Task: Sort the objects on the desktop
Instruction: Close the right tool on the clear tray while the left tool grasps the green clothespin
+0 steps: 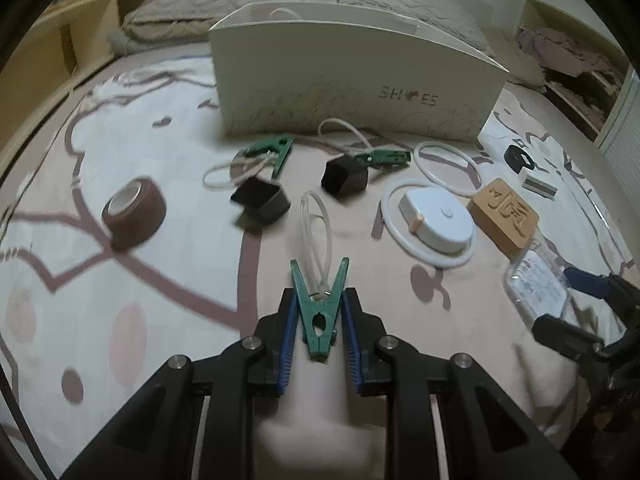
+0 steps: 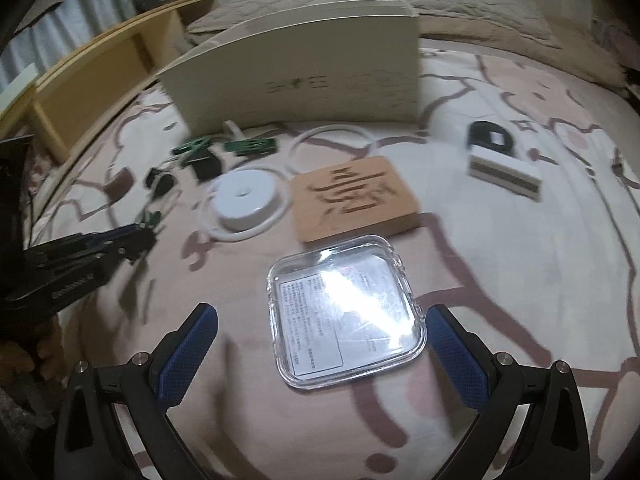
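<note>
My left gripper [image 1: 319, 304] is shut on a green clothespin [image 1: 319, 312] with a white cord loop, held above the patterned bedspread. Two more green clothespins [image 1: 272, 150] [image 1: 386, 157], two black cubes [image 1: 262, 200] [image 1: 344, 178], a brown tape roll [image 1: 134, 212], a white round tape measure [image 1: 438, 220] and a carved wooden block [image 1: 505, 212] lie in front of the white shoe box [image 1: 352, 80]. My right gripper [image 2: 320, 344] is open, its blue pads either side of a clear plastic case [image 2: 346, 312] on the bedspread. The left gripper also shows at the left of the right wrist view [image 2: 132, 238].
A white cable ring [image 1: 444, 168] lies by the tape measure. A black ring [image 2: 490, 136] and a white striped block [image 2: 506, 172] lie to the right. Wooden shelves [image 2: 100, 76] stand at the left and pillows [image 1: 280, 0] behind the box.
</note>
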